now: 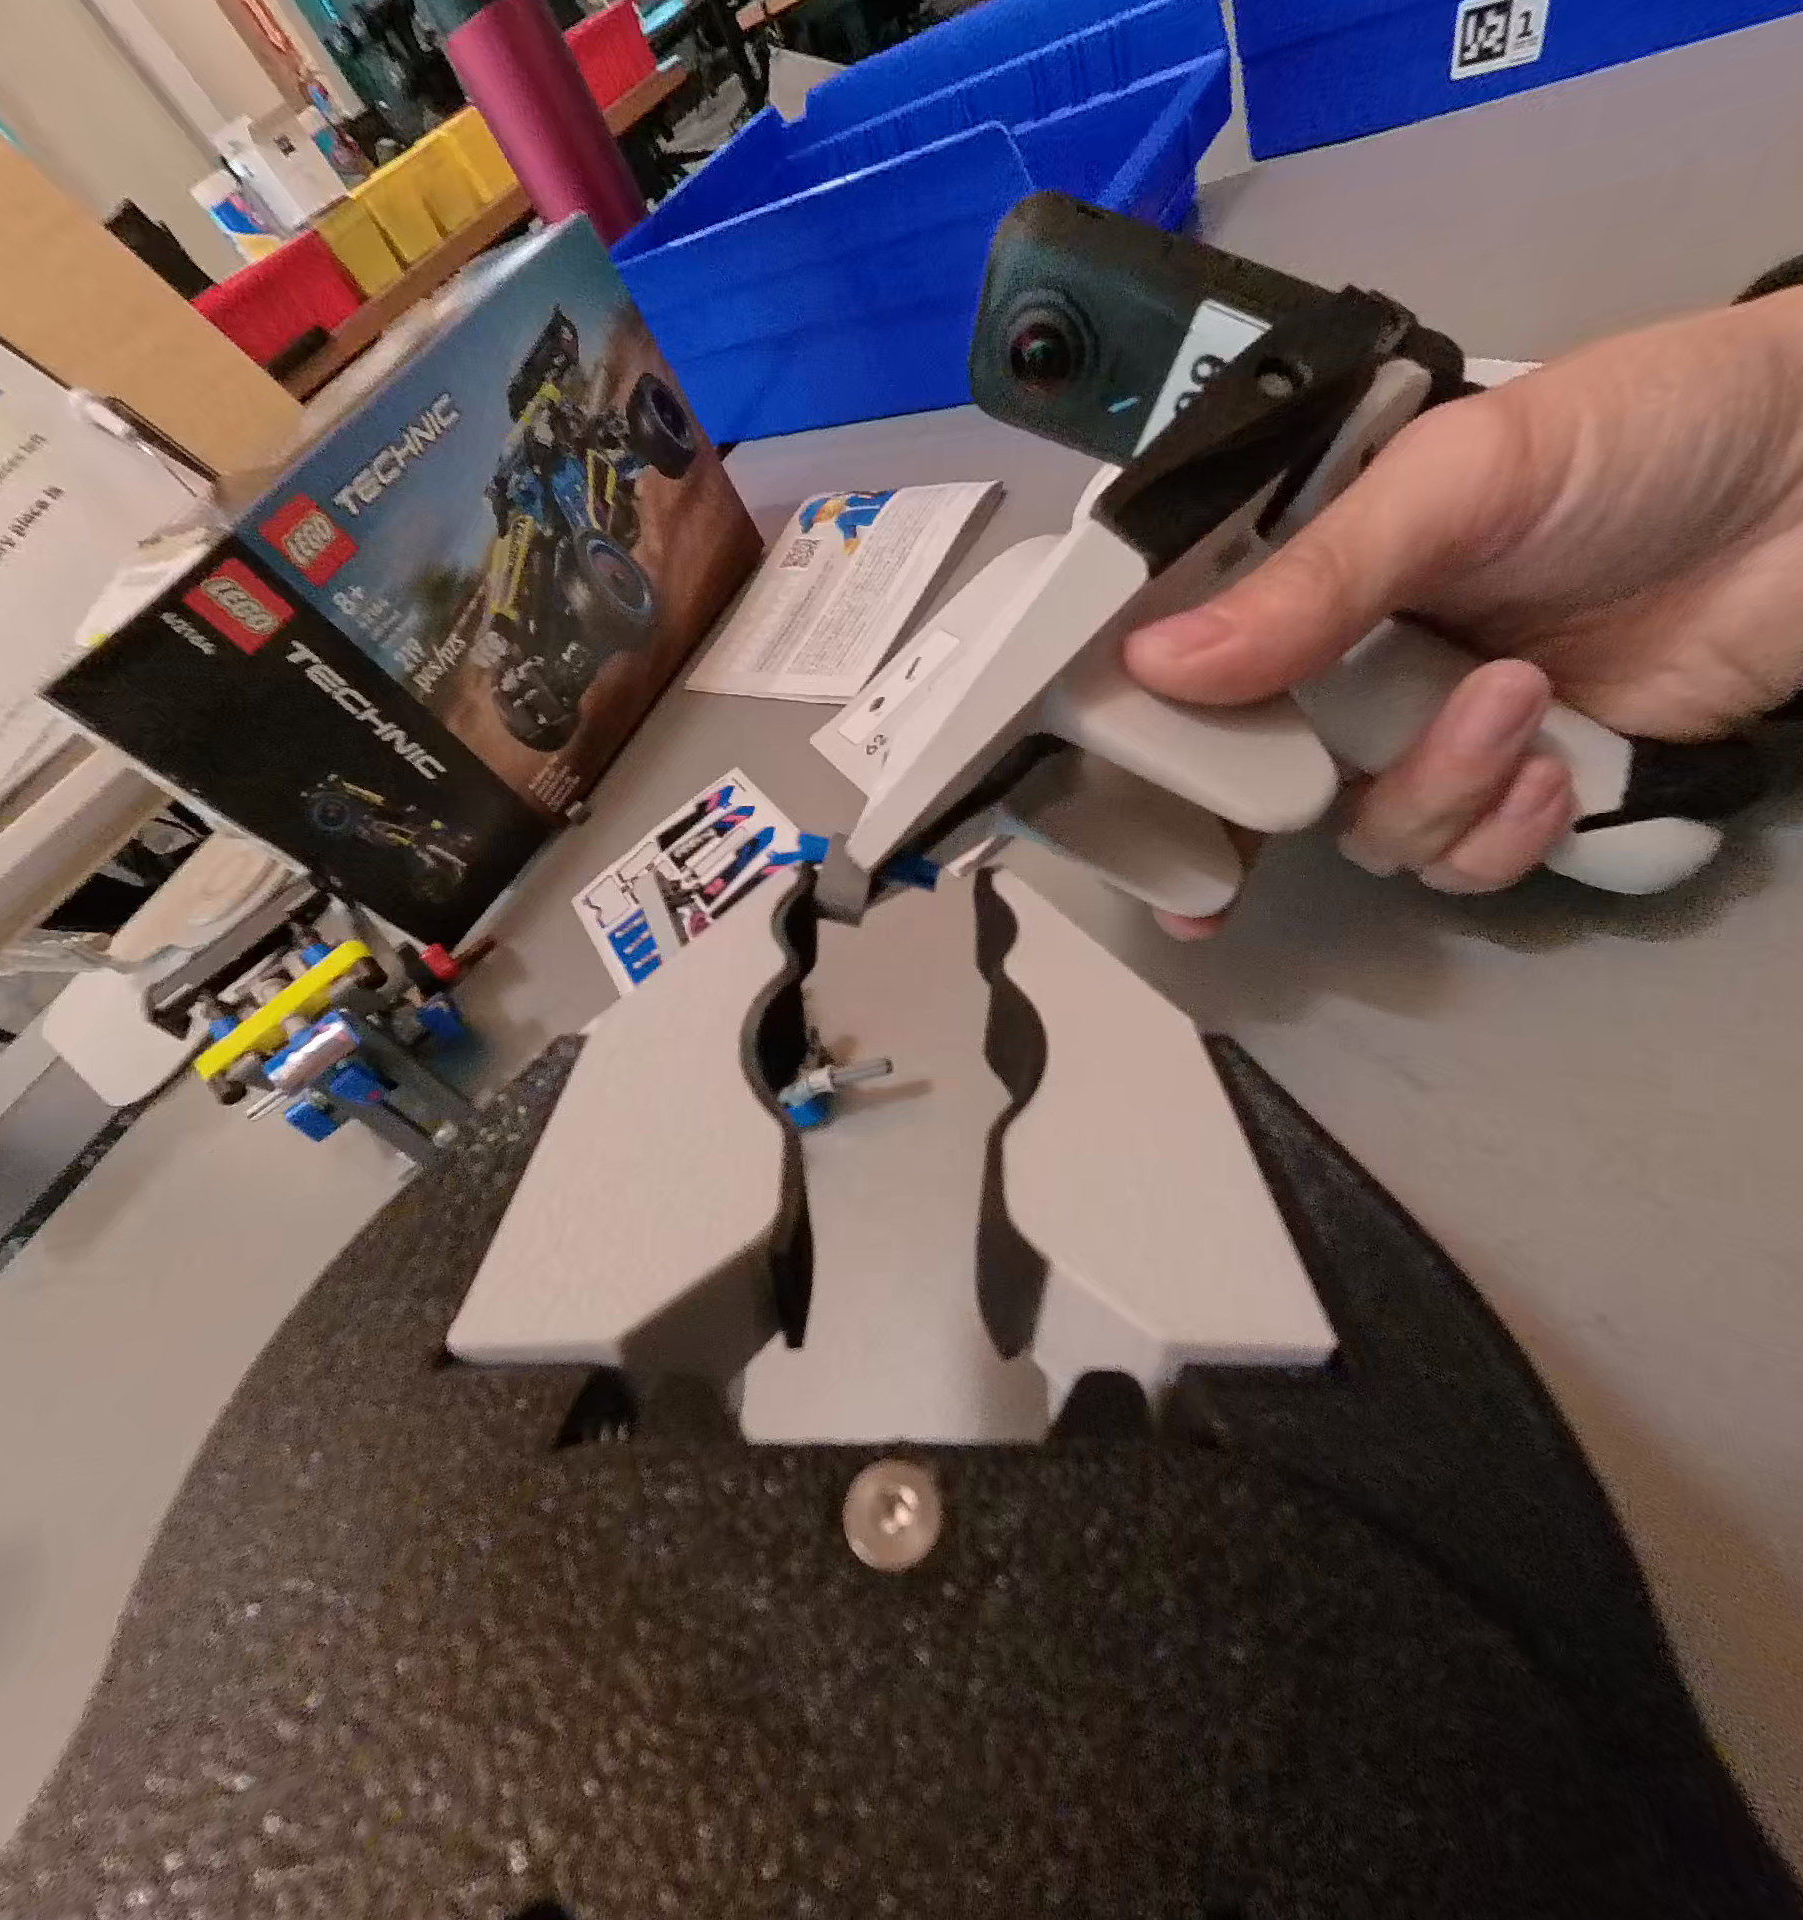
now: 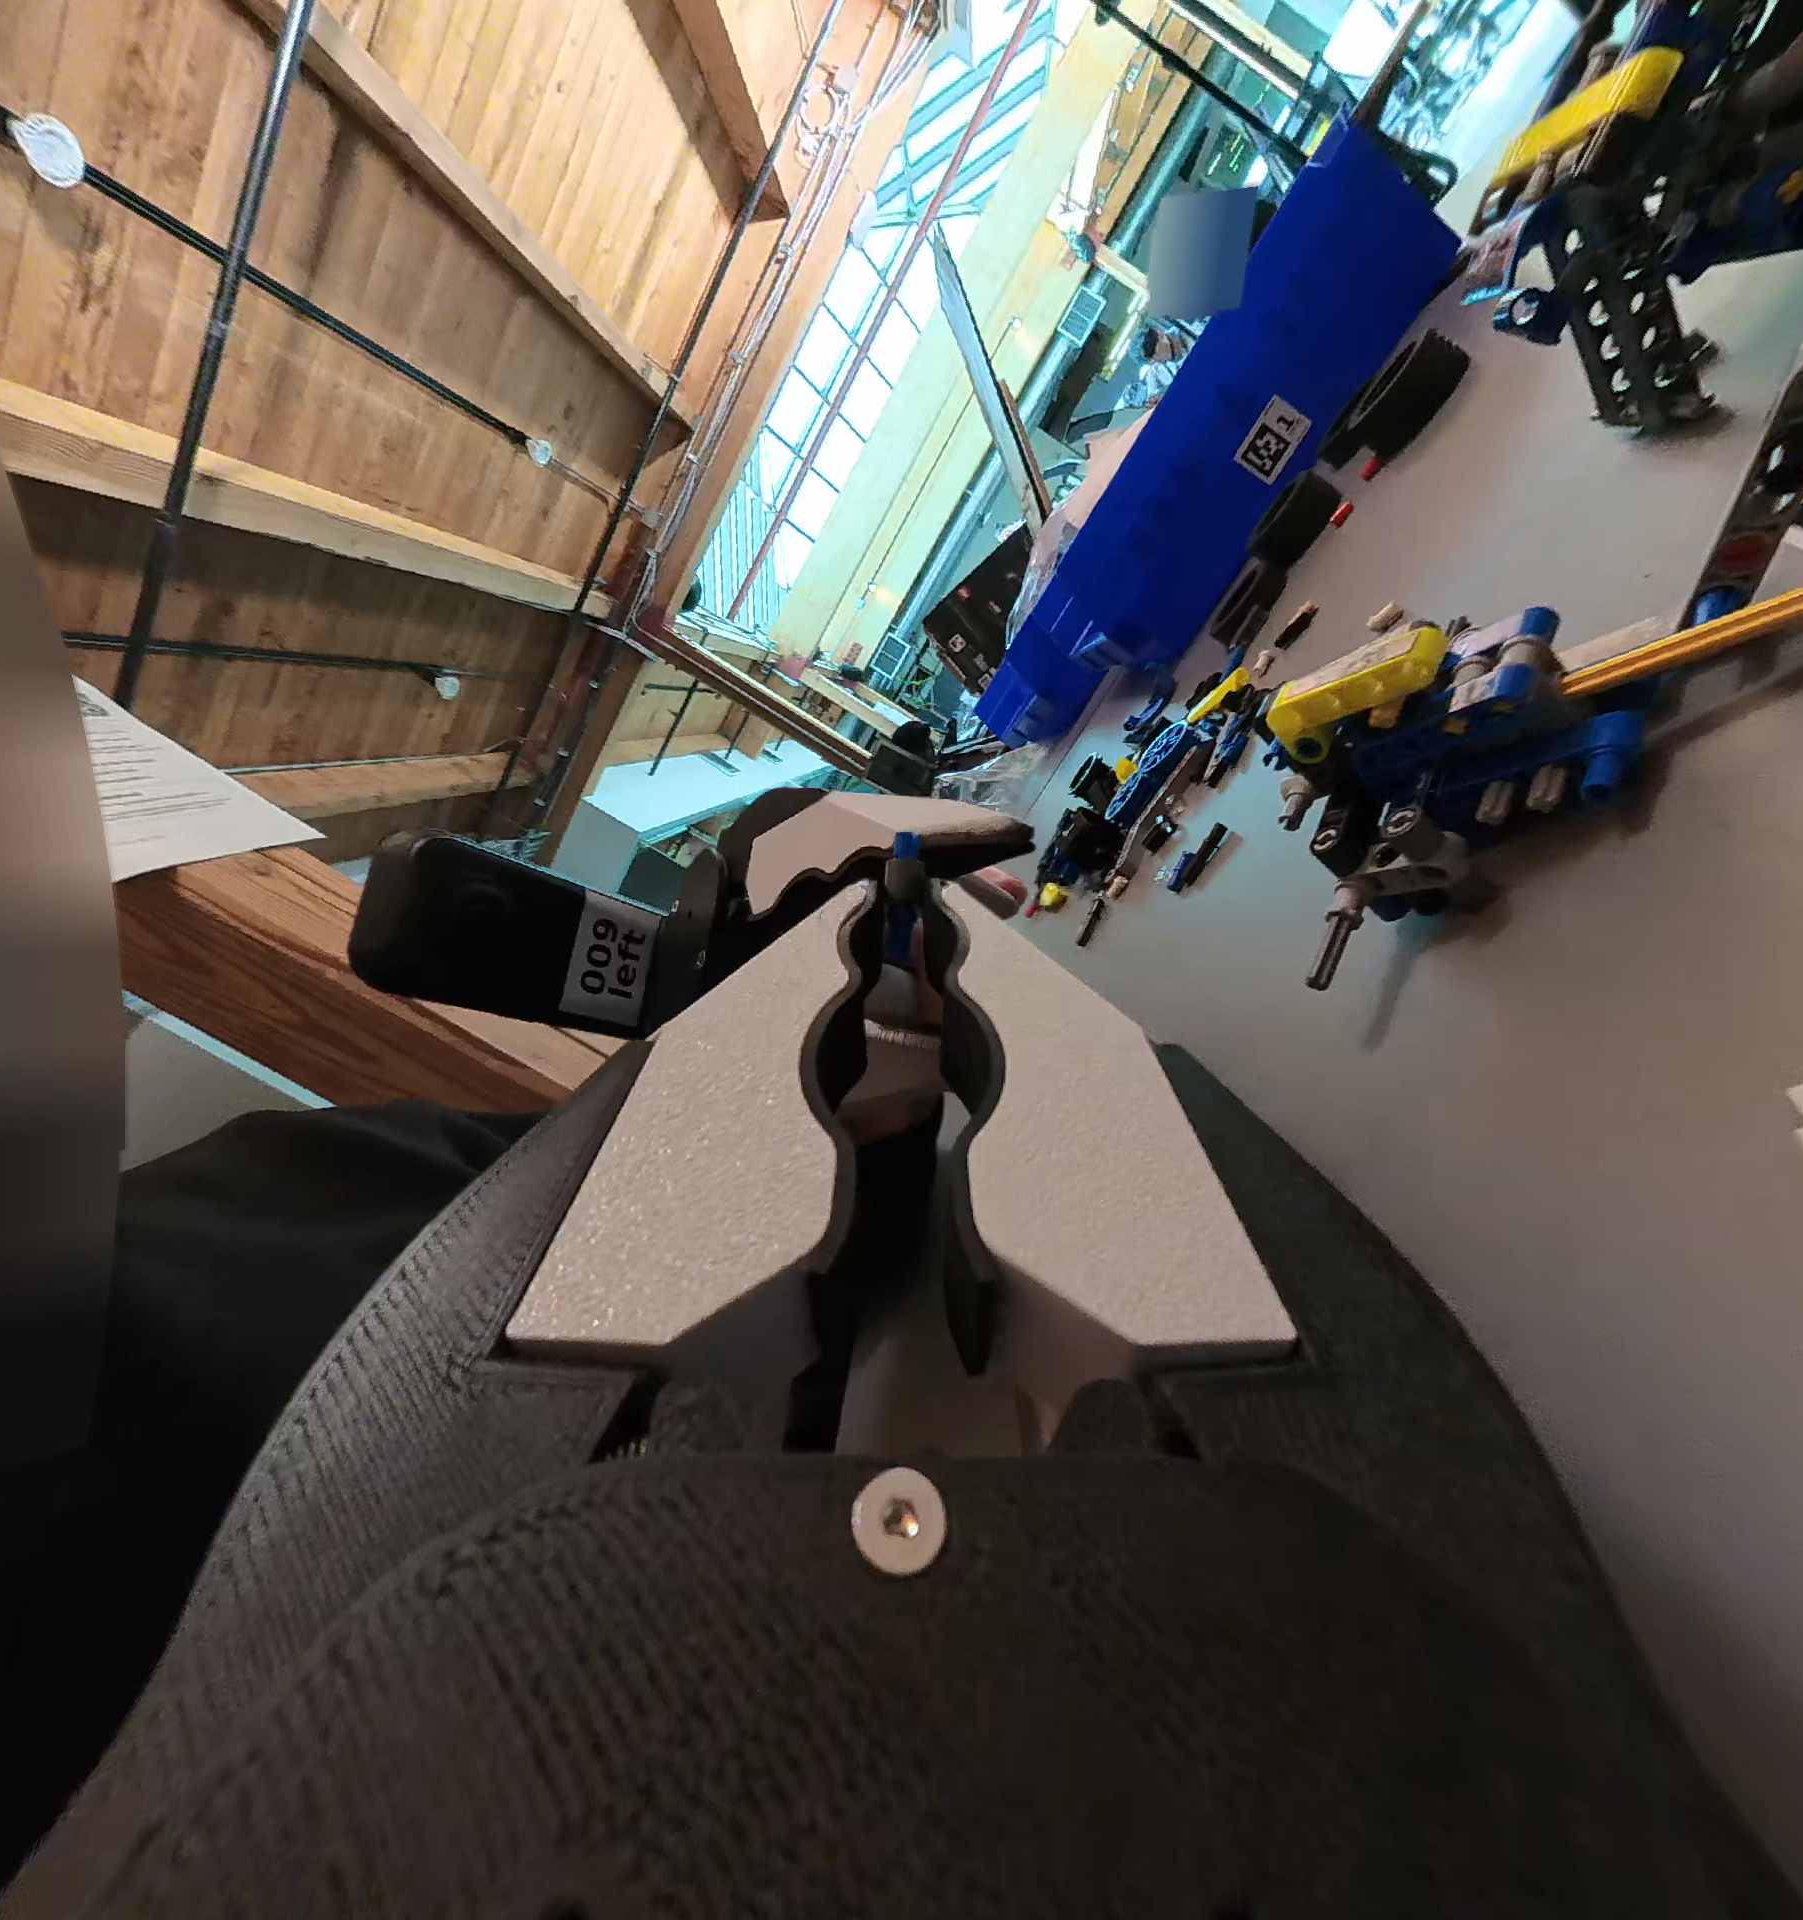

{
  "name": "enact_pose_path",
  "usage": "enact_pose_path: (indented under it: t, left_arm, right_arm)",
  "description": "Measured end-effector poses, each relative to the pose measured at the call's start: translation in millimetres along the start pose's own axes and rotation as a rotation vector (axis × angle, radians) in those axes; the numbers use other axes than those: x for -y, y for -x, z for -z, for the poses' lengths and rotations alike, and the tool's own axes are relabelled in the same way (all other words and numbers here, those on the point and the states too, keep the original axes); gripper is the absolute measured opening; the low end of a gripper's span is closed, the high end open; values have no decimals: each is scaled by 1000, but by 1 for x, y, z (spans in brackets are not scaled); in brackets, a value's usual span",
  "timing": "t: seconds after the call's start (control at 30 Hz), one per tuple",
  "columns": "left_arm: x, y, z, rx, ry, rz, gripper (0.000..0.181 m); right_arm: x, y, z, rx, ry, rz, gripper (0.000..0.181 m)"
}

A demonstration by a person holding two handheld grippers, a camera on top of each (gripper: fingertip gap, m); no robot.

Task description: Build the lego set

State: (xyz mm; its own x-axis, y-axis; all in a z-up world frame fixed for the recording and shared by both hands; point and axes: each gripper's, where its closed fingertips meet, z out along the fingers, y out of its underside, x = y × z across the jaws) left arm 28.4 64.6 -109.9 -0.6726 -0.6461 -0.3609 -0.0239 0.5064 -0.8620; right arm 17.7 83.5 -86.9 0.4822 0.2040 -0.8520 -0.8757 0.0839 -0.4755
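Note:
My left gripper (image 1: 892, 904) is open and empty, low over the grey table (image 1: 1448, 1091). A small blue and grey pin (image 1: 824, 1086) lies on the table under its gap. My right gripper (image 1: 855, 873), held by a hand, is shut on a small blue piece (image 1: 909, 879), and its tip touches my left gripper's left fingertip. In the right wrist view the right gripper (image 2: 905, 909) pinches that blue piece (image 2: 904, 847), with one of the left gripper's fingers (image 2: 918, 826) just beyond it. The partly built blue and yellow model (image 1: 305, 1049) sits left of my left gripper; it also shows in the right wrist view (image 2: 1416, 748).
The set's box (image 1: 440, 623) stands at the back left, with a leaflet (image 1: 845, 592) and a sticker sheet (image 1: 689, 883) beside it. Blue bins (image 1: 876, 239) line the back. Black tyres (image 2: 1406, 395), loose parts (image 2: 1167, 790) and another built section (image 2: 1624, 208) lie on the table. Only a small space, under 4 cm, lies between the two pairs of fingers.

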Motion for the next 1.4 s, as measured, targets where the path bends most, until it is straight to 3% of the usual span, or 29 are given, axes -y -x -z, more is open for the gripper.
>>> enact_pose_path:
  t: [0.03, 0.17, 0.3, 0.47, 0.6, 0.9, 1.0, 1.07, 1.3, 1.4]
  left_arm:
    - [1, 3, 1, 20, -5, -12, 18]
    - [1, 5, 4, 17, -2, -11, 17]
    - [0, 7, 9, 16, 7, -27, 3]
    - [-1, 5, 7, -23, -21, -25, 5]
    - [-4, -3, 4, -72, -15, 11, 26]
    - [6, 5, -2, -21, -34, 148, 33]
    - [8, 6, -4, -15, -32, 169, 30]
    - [7, 8, -3, 7, -29, 131, 18]
    - [3, 10, 3, 20, 11, 26, 16]
    - [2, 6, 3, -41, 6, 16, 17]
  right_arm:
    - [-1, 1, -1, 12, -3, -15, 5]
    - [-1, 3, -1, 37, -6, -41, 5]
    - [-4, 8, -2, 51, 4, -9, 6]
    - [-4, 6, -3, 33, -6, -2, 6]
    - [5, 1, 2, 27, -63, -54, 6]
    - [14, -3, 5, 34, -117, -104, 6]
    - [12, -3, 4, 32, -109, -100, 6]
    - [11, -2, 3, 34, -98, -94, 6]
    - [6, 1, -1, 31, -73, -54, 6]
    - [5, 0, 0, 25, -57, -52, 5]
